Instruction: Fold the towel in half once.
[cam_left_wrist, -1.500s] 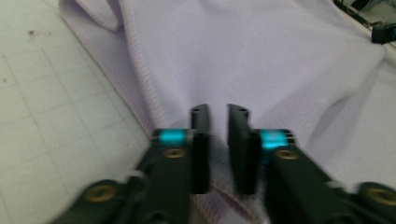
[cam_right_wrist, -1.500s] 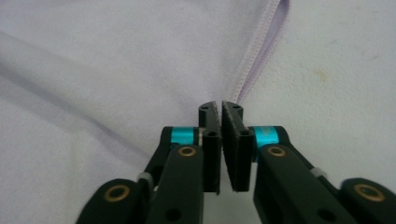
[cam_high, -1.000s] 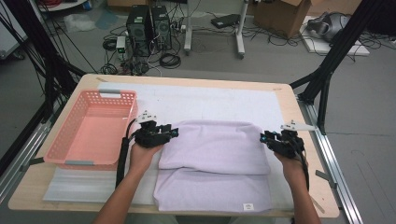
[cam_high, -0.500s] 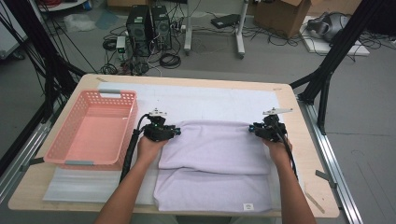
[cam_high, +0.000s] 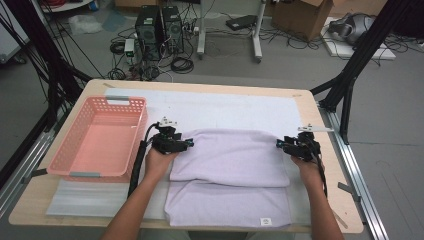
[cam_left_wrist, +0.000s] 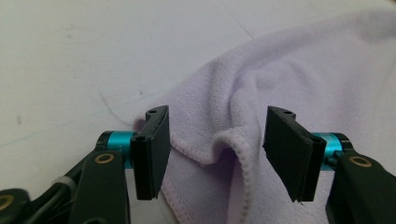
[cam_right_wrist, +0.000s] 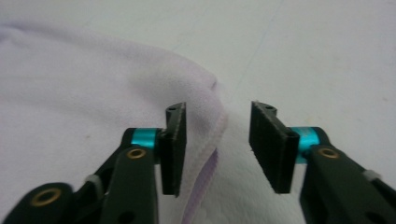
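The lilac towel (cam_high: 230, 175) lies folded on the white mat (cam_high: 225, 107) in the middle of the surface (cam_high: 320, 165), its upper layer drawn toward the near side so a strip of the lower layer shows at the near edge, with the pink basket (cam_high: 100, 137) well apart to the left. The left hand-held gripper (cam_high: 187, 143) sits at the far left corner of the fold and the right hand-held gripper (cam_high: 279, 144) at the far right corner; both have their jaws apart, clamped on nothing. The main risk, as I judge it, is an uneven grab: in the left gripper view the hem (cam_left_wrist: 219, 144) is buckled into a loop between the jaws, so closing there could catch one layer only, or a bunched wad, and the fold would skew when lifted. On the right, the cloth edge (cam_right_wrist: 217, 135) runs close by the left jaw rather than midway, so the jaws could close beside it and miss. The high view gives the whole layout and both forearms; the gripper views alone reveal the buckle and the off-centre edge.
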